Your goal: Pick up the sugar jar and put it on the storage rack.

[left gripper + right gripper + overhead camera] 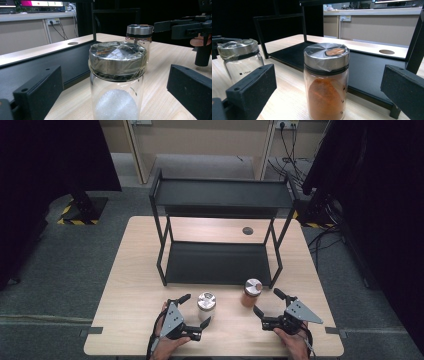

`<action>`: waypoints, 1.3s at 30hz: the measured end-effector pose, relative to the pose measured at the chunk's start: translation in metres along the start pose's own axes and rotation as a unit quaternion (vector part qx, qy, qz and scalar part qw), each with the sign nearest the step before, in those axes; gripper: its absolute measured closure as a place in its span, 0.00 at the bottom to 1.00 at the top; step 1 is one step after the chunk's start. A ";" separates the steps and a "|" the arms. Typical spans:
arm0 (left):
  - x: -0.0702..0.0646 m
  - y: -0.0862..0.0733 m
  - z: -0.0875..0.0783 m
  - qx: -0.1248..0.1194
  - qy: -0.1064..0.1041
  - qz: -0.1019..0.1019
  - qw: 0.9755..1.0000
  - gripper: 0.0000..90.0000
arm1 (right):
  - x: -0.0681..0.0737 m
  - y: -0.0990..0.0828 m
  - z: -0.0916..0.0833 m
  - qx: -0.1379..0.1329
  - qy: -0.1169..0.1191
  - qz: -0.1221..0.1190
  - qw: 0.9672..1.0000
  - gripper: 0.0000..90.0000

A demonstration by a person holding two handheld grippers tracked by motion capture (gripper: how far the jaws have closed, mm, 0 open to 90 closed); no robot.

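Observation:
Two glass jars with silver lids stand on the wooden table in front of a black shelf. The left jar [206, 302] [117, 82] holds a white granular heap. My left gripper [196, 310] is open, and that jar stands between its jaws with a gap on each side. The right jar [251, 292] [326, 82] holds orange powder. My right gripper [267, 302] is open too, its jaws on either side of the orange jar without touching it. Each jar also appears in the other gripper's view: the orange jar [139, 33] and the white-filled jar [240, 60].
A black two-tier shelf [220, 262] stands mid-table, its lower board just behind the jars. A round cable hole [247, 230] lies in the tabletop behind it. Table edges run close to both hands at the front. Dark curtains and stands flank the table.

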State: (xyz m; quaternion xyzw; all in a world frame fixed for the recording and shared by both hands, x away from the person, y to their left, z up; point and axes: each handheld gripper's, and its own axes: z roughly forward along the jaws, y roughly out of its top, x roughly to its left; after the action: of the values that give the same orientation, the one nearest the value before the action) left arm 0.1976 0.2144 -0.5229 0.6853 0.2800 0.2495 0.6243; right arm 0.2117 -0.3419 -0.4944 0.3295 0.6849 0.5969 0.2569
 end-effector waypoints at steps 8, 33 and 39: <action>0.000 0.000 0.000 0.000 0.001 0.001 1.000 0.00 | 0.000 0.000 0.000 0.000 0.000 0.000 1.000 0.00; -0.004 0.000 0.004 0.002 0.007 0.003 1.000 0.00 | 0.000 -0.001 0.000 -0.004 0.000 0.001 1.000 0.00; -0.007 0.000 0.009 0.006 0.010 0.004 1.000 0.00 | -0.001 -0.001 0.000 -0.005 0.000 0.001 1.000 0.00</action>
State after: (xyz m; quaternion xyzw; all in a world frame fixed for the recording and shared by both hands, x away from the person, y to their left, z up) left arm 0.1989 0.2033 -0.5234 0.6879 0.2851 0.2569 0.6161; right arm 0.2118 -0.3424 -0.4959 0.3291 0.6818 0.6004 0.2578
